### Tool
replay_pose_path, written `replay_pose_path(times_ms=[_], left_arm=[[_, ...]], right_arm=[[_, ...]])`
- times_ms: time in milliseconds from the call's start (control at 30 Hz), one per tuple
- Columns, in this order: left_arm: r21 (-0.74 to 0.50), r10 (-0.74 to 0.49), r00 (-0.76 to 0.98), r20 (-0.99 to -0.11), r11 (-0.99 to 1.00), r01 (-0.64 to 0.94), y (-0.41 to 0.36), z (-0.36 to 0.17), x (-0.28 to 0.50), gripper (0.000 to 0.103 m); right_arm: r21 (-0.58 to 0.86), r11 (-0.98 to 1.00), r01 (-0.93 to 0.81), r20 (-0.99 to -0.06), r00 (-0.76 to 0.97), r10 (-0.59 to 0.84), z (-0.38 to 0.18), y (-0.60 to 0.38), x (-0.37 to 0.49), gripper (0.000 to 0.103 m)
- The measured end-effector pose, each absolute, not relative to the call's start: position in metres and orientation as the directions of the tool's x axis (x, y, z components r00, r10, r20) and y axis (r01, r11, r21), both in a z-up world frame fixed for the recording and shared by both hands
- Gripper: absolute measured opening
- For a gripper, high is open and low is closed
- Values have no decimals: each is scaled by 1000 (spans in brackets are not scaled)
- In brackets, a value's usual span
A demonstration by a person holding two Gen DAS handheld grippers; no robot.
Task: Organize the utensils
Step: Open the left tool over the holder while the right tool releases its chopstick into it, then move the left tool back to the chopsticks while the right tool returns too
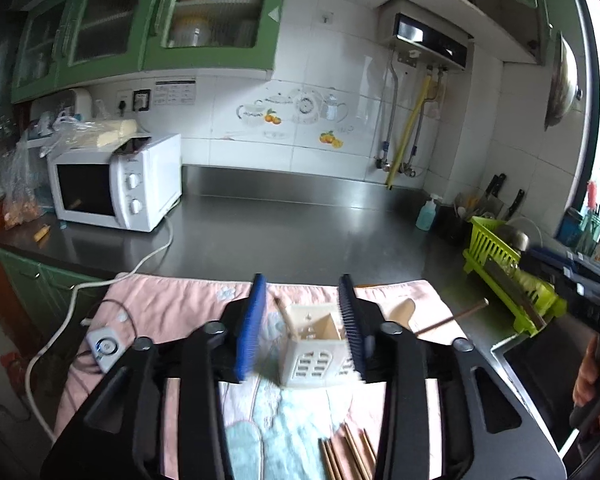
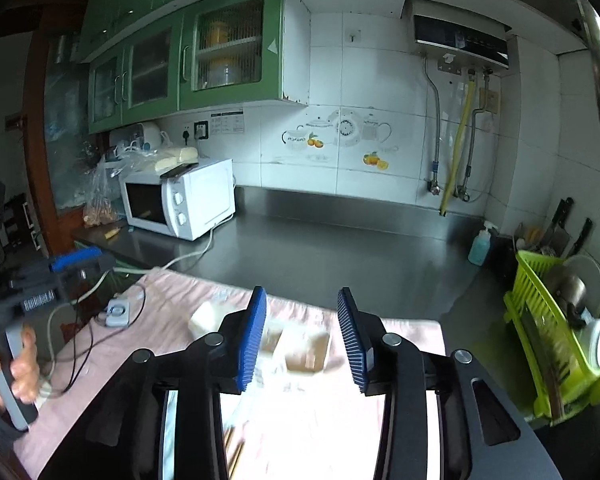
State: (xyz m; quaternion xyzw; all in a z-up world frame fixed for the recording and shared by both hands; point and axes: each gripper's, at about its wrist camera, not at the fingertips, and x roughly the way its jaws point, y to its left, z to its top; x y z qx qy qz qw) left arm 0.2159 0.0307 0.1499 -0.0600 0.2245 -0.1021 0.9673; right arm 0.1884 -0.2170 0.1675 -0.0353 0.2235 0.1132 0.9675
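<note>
The chopsticks point(image 1: 346, 454) lie bundled on the pink cloth point(image 1: 172, 312), long axis pointing toward the white holder point(image 1: 314, 344), directly under the left gripper point(image 1: 306, 326); it and the right gripper point(image 2: 302, 334) stand part-open, empty

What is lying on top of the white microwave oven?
On the white microwave oven lie a dark flat phone-like object and a pale yellow package in clear plastic. What is beneath the plastic is hidden.
</note>
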Motion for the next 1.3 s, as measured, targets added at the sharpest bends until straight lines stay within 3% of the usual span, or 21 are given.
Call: replay_pose_path(times_ms=[300,600,867,1300], left_arm=[[-113,-204,872,-445,979,171,39,124,132,46],[-101,-189,838,-512,982,160,46,64,68,46],[-78,-194,796,-574,980,183,39,13,33,46],[-69,-212,705,-677,972,226,17,-51,14,46]], right_arm=[[36,964,-264,-536,809,241,96,-220,95,37],[27,953,-303,-641,726,249,6,-193,20,37],[-13,947,-322,-706,673,219,-50,-169,-5,36],[48,947,-317,-763,601,239,-90,-167,-1,22]])
